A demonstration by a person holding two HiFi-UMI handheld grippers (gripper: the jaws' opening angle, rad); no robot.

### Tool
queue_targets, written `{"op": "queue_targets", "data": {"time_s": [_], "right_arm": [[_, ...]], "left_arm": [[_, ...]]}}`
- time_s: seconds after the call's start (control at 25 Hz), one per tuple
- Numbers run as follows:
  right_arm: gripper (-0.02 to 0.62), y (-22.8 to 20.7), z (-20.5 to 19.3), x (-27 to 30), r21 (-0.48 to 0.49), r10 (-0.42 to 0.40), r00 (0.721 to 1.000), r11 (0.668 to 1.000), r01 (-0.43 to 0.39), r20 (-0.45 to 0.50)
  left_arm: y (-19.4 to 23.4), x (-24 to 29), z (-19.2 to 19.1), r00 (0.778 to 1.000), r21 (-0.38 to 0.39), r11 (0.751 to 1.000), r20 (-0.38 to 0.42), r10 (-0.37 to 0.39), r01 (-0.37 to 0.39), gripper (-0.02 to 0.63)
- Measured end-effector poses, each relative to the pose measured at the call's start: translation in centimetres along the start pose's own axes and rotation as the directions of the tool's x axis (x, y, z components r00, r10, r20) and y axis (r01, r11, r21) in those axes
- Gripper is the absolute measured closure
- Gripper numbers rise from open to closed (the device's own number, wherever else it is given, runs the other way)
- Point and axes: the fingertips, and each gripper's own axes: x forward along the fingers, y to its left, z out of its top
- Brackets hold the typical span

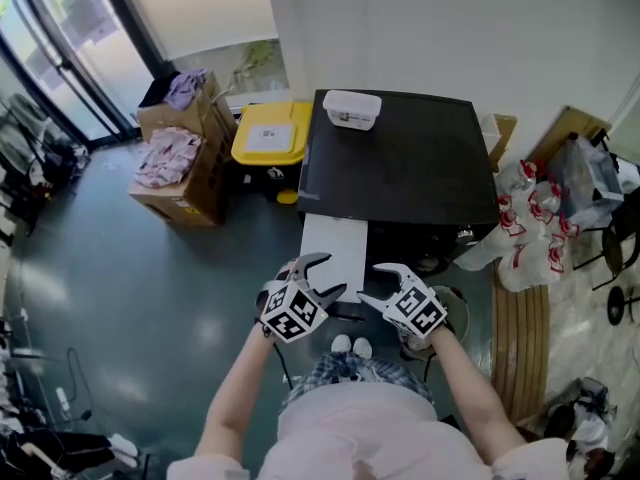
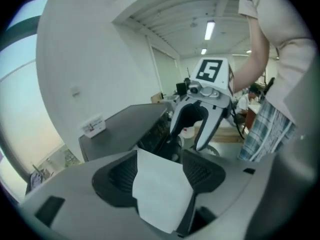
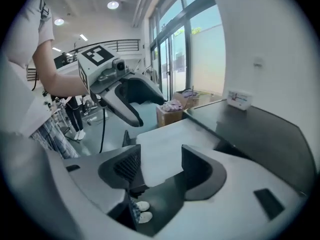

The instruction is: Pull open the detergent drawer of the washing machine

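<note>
Both grippers low in front of the washing machine (image 1: 400,158), black top, seen from above in the head view.

Detergent drawer (image 1: 335,248): stands out from the machine's front at its left corner, a flat white slab reaching toward me. Its near end is about level with the two grippers.

Left gripper (image 1: 330,276): at the near left corner of the drawer in the head view. Its own view shows the fingers (image 2: 120,171) spread wide, dark ribbed pads facing each other across a broad gap. Only the white drawer top shows through that gap, lying beyond the pads. Neither pad presses on it. Nothing pinched.

Right gripper (image 1: 372,284): just off the drawer's near right corner, tips turned toward the left gripper. The two sit near each other but apart. In the right gripper view the fingers (image 3: 200,166) are also apart, a little less wide than the left's. The gap frames the drawer's white top and, lower down, a pair of white shoes (image 3: 141,211) on the floor. Pads are bare here too, with no contact I can see.

Each gripper's camera catches the other one opposite it, marker cube up and jaws curved open.

Around: a white lidded tub (image 1: 352,108) at the back of the machine top; a yellow bin (image 1: 270,133) and cardboard boxes (image 1: 180,163) to the left; a pack of bottles (image 1: 530,218) to the right
</note>
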Motion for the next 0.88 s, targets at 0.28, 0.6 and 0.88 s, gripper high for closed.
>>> {"op": "queue_targets", "data": {"time_s": [0.28, 0.6, 0.88], "right_arm": [[0.359, -7.6, 4.0, -6.7, 0.153, -0.248, 0.945, 0.964, 0.218, 0.215], [0.527, -13.8, 6.6, -14.8, 0.307, -0.533, 0.753, 0.844, 0.44, 0.386], [0.578, -15.5, 5.9, -19.1, 0.403, -0.667, 0.61, 0.745, 0.532, 0.428]], "left_arm": [[7.1, -2.1, 6.3, 0.949, -0.236, 0.96, 0.238, 0.208, -0.151, 0.359], [12.3, -4.4, 9.8, 0.84, -0.382, 0.881, 0.346, 0.417, -0.28, 0.508], [12.6, -4.4, 10.5, 0.787, -0.426, 0.831, 0.342, 0.513, -0.357, 0.566]]}}
